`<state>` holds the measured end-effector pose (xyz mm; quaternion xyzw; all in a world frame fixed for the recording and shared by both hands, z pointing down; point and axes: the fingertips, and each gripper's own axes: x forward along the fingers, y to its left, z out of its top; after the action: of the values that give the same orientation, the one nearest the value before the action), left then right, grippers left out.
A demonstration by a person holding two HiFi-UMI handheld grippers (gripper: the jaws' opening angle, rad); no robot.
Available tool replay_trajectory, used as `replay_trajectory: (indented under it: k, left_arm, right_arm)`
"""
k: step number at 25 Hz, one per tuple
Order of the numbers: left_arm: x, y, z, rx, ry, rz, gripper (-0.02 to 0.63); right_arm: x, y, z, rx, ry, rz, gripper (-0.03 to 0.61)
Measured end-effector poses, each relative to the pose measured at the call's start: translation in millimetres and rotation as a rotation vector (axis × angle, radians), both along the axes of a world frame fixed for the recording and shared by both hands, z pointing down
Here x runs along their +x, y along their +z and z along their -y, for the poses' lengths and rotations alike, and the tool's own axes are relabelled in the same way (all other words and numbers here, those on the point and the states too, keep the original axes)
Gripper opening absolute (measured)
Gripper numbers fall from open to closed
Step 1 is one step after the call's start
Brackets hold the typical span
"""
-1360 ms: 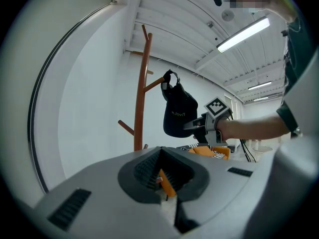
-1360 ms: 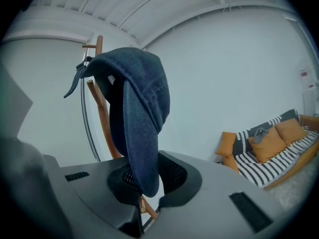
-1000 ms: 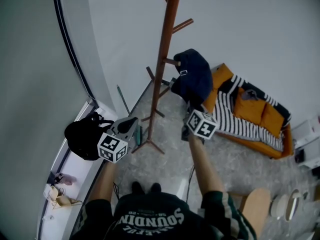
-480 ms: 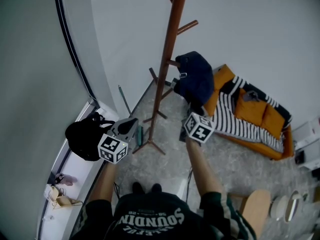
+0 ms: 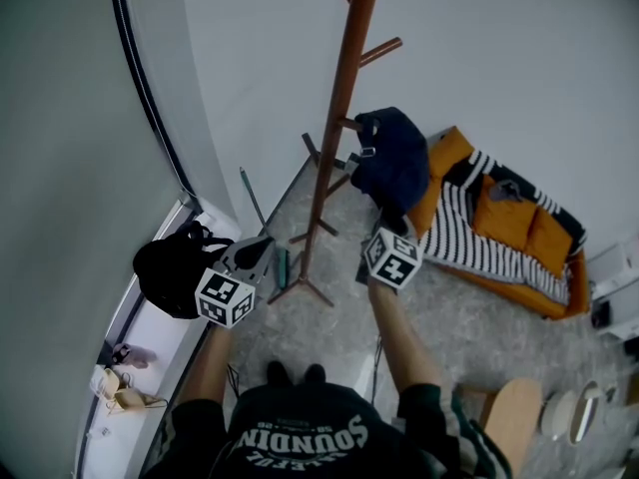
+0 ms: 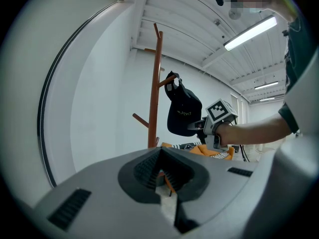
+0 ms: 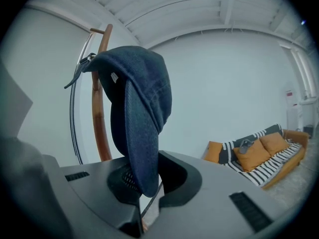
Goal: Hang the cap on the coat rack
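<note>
**Cap at the peg, nearly hung**

Our right tongs (image 7: 145, 190) pinch the brim of the dark cap (image 7: 139, 108), jaws nearly together on the cloth. Our left tongs (image 6: 163, 180) sit closed and empty, well apart. The cap's back strap looks hooked over a peg (image 6: 165, 81) of the coat rack (image 5: 334, 138). Next, we judge, we should ease the jaws apart and draw back without tugging.
</note>
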<state>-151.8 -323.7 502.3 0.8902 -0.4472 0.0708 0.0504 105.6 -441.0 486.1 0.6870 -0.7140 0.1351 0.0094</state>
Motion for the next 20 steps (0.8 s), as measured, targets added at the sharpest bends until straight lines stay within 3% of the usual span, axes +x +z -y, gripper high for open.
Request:
replay_trajectory:
  k: [7, 20]
  left_arm:
    - [-2.1, 0.5, 1.2, -0.005, -0.006, -0.003, -0.001]
    - [-14.2, 8.6, -2.3, -0.021, -0.025, -0.011, -0.002]
  right_arm:
    - [-4.0, -8.6, -0.1, 0.029, 0.022, -0.034, 0.017]
    - [-18.2, 18.7, 1.9, -0.019, -0.001, -0.018, 0.017]
